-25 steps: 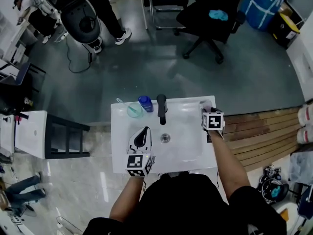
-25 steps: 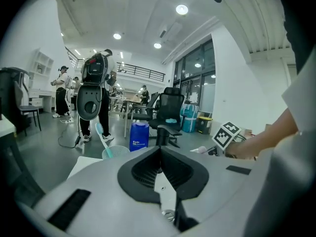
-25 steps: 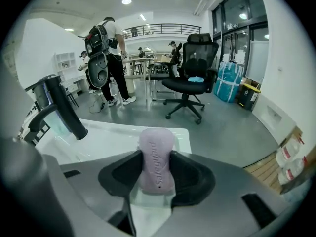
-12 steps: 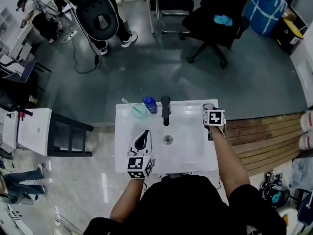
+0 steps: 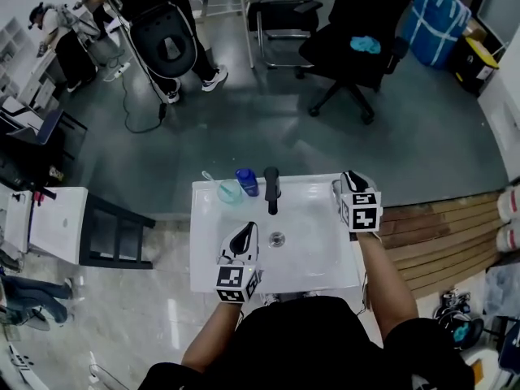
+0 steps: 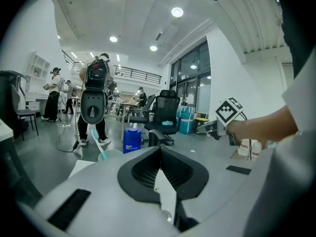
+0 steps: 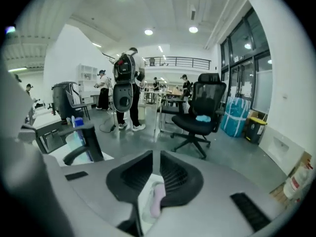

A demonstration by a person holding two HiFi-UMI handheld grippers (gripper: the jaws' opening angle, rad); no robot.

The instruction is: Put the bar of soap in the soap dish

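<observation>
Right gripper (image 5: 344, 184), right of frame above white ceramic basin (image 5: 313, 234): jaws closing on pale lilac soap bar (image 7: 156, 201), seated low between them. I judge bar slick; may squirt out. Left gripper (image 5: 249, 228) pinched together, empty.

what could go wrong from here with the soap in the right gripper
The jaws of the right gripper are closing on the bar of soap, which sits back from the tips, so it may slip out into the sink. A swing across could knock the faucet or the blue bottle.
</observation>
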